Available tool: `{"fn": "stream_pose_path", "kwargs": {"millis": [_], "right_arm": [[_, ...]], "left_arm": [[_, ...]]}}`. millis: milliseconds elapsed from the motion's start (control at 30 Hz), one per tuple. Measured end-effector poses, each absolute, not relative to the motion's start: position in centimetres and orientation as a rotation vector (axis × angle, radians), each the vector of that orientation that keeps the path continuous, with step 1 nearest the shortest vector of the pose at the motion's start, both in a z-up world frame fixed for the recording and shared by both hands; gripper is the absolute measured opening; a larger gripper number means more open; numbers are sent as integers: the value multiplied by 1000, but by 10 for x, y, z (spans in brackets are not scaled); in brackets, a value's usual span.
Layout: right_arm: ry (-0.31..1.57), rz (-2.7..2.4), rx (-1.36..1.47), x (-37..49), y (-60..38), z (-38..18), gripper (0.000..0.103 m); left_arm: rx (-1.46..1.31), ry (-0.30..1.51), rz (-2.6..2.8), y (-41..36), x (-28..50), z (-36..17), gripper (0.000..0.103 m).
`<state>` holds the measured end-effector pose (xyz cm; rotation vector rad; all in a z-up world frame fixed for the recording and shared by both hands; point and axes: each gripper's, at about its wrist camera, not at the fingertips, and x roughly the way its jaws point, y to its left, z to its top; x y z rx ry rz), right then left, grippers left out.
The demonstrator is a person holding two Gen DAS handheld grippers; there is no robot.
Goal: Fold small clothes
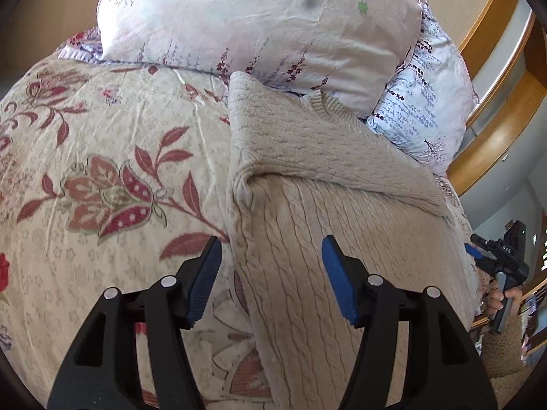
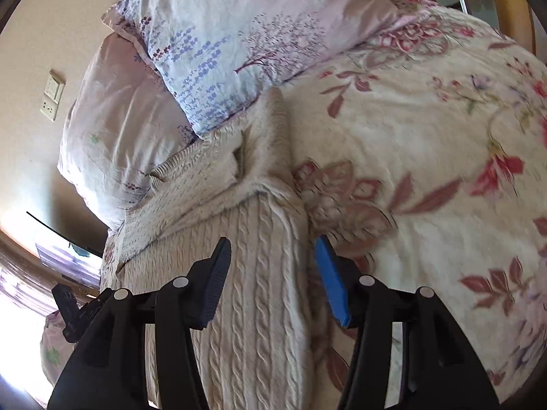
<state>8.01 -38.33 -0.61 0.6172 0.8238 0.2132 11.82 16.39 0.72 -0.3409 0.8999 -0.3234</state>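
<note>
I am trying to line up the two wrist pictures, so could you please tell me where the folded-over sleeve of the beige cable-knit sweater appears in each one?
Left wrist: the sleeve crosses the sweater diagonally, centre to right, above the open left gripper.
Right wrist: the sleeve lies left of centre, above the open right gripper.
Shared landmark: the blue-flowered pillow touching the sweater's top.

Beige cable-knit sweater (image 1: 307,177); cream bedspread (image 1: 102,143) with red-brown flowers; pale lavender-sprigged pillows (image 1: 259,24).
</note>
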Motion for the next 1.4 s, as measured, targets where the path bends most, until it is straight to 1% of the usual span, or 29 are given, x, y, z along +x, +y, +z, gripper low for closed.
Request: {"fn": "stream_pose_path", "kwargs": {"millis": [33,133,200,233,300,367,467,533,633,700,900,933,967,1033,1067,1233,1400], "right_arm": [[836,215,628,74,-386,-11,54],[860,260,669,59,-386,-25,48],[866,310,698,49,-383,-29,45],[873,341,708,45,-380,-31,41],[888,384,714,37,-374,-35,38],[893,428,719,28,-369,-38,32],[898,491,738,16,-363,-43,27],[899,529,757,8,-360,-46,24],[898,574,774,-4,-357,-51,20],[905,598,769,-8,-353,-52,19],[928,627,745,-15,-342,-56,18],[932,628,740,-16,-341,-56,15],[932,623,729,-17,-340,-56,10],[914,602,692,-18,-339,-51,8],[897,593,672,-18,-338,-46,8],[741,547,580,-19,-340,-8,7],[584,461,492,-10,-346,26,7]], "left_arm": [[-358,910,-330,164,114,4,60],[-376,898,-348,162,102,2,60],[-401,898,-376,160,93,1,60],[-417,899,-395,159,88,0,60],[-428,895,-415,156,77,-1,60],[-453,894,-441,155,66,-3,57],[-527,901,-500,156,49,-9,49],[-578,909,-529,157,36,-14,36],[-621,929,-567,158,20,-19,26],[-634,940,-581,156,11,-20,23],[-657,967,-603,146,-5,-28,20],[-662,969,-604,146,-7,-29,19],[-663,971,-599,145,-7,-29,17],[-646,975,-589,144,-7,-27,9],[-635,973,-583,142,-7,-25,8],[-580,919,-559,143,2,-6,6],[-531,813,-496,154,22,26,6]]}}
